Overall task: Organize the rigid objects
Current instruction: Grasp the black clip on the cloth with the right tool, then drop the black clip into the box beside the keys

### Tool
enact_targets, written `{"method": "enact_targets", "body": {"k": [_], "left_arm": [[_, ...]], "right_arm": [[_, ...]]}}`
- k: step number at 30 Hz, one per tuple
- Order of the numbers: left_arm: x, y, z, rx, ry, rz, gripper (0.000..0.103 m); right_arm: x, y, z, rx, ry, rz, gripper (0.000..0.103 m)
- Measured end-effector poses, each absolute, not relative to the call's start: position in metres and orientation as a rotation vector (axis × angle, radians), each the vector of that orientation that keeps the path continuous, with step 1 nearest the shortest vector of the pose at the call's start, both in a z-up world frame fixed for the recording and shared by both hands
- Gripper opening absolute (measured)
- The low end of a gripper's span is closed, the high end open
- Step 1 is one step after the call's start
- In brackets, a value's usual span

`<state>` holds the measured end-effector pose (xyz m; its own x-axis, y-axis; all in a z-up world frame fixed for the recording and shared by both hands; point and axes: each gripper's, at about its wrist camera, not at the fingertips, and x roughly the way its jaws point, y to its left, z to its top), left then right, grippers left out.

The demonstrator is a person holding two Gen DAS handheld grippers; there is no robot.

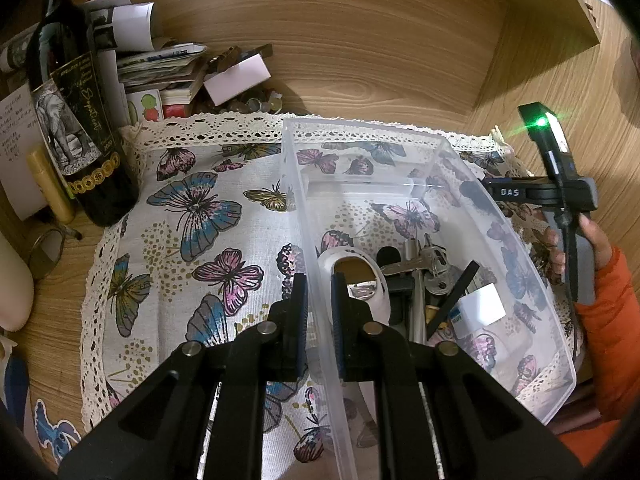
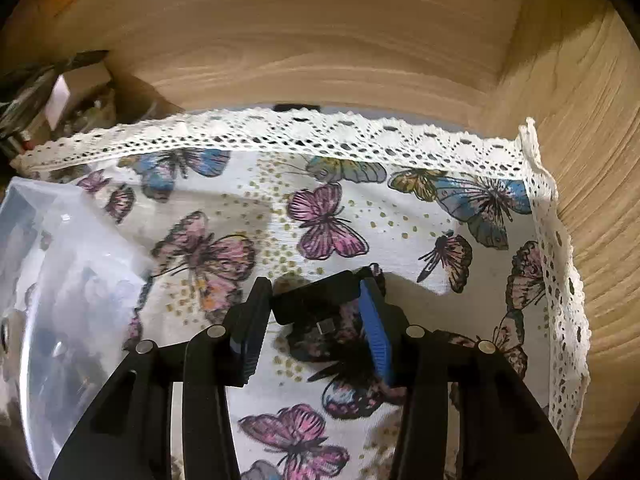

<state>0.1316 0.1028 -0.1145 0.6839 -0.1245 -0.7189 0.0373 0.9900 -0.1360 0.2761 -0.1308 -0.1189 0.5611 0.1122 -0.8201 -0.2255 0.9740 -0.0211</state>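
A clear plastic bin [image 1: 416, 140] stands on a butterfly-print cloth [image 1: 200, 208]. Inside lie a white oval piece with a shiny inset [image 1: 360, 280], a bunch of keys [image 1: 424, 264], a black stick [image 1: 456, 296] and a white card [image 1: 480, 304]. My left gripper [image 1: 318, 308] is shut on the bin's left wall, one finger outside and one inside. In the right wrist view my right gripper [image 2: 316, 308] is shut on a small black block with a metal plug [image 2: 312, 300], low over the cloth [image 2: 320, 220]. The bin [image 2: 60, 260] sits to its left.
A dark wine bottle [image 1: 76, 120], a yellow tube [image 1: 50, 184] and a heap of papers and boxes [image 1: 180, 68] crowd the back left. Wooden walls close the back and right. A hand in an orange sleeve [image 1: 600, 248] holds the other tool right of the bin.
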Motion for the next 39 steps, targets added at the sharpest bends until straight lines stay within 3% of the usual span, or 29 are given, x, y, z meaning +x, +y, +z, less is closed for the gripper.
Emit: {"method": "enact_targets", "body": {"k": [15, 39], "left_arm": [[0.134, 0.103, -0.113, -0.104, 0.814, -0.088, 0.011], [0.137, 0.103, -0.116, -0.098, 0.817, -0.081, 0.011]], "right_arm": [[0.198, -0.093, -0.044, -0.139, 0.737, 0.314, 0.042], [0.168, -0.010, -0.063, -0.214, 0.779, 0.497, 0.045]]}}
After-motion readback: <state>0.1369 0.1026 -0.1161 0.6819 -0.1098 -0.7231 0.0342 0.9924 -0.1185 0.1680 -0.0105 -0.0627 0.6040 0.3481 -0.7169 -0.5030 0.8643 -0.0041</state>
